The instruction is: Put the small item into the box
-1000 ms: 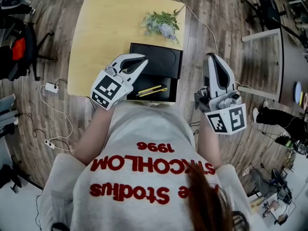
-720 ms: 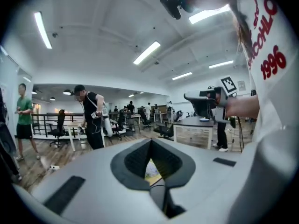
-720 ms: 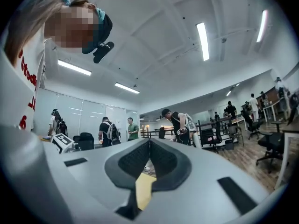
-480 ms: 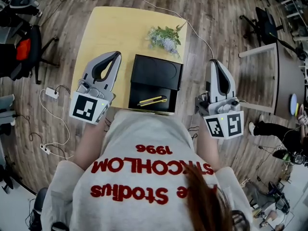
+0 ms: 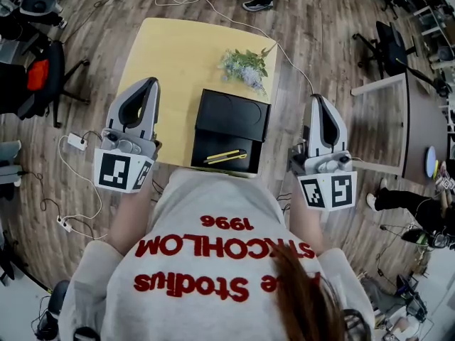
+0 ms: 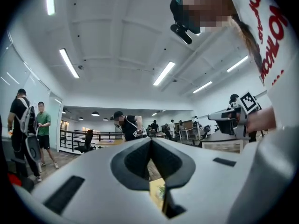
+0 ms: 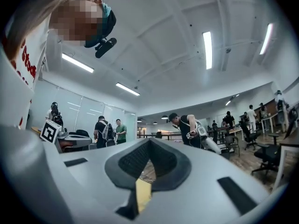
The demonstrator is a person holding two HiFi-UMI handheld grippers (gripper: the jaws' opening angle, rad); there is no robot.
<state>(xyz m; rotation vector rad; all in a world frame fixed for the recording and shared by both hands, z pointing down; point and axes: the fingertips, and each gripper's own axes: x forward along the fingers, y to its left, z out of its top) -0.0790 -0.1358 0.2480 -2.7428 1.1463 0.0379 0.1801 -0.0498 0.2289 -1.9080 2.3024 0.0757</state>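
1. Since a second ago the left tongs [image 5: 146, 84] have left their slanted place over the box [image 5: 231, 112] and now stand to its left, pointing straight ahead. The right tongs [image 5: 318, 99] have hardly shifted.
2. Both hands hold their tongs roughly level and about parallel, one on each side of the box, marker cubes toward the person's chest. The left tongs sit over the near left corner of the counter [image 5: 174, 48]. The right tongs are off the counter's right edge, above the wooden floor [image 5: 313, 20].
3. The left tongs are closed tip to tip with nothing between them. In their own view the right tongs look the same, pads meeting at the tip and gripping nothing.
4. The box is black and lies open near the counter's front edge. Its far half shows a shallow rounded recess, and its near half is a dark tray.
5. The small item [image 5: 226, 155] lies in that near half, flat and slightly slanted. It is slim and stick-shaped, yellow with black along it, and apart from both tongs.
6. Some flowers [image 5: 245, 62] lie on the counter just beyond the box's far right corner.
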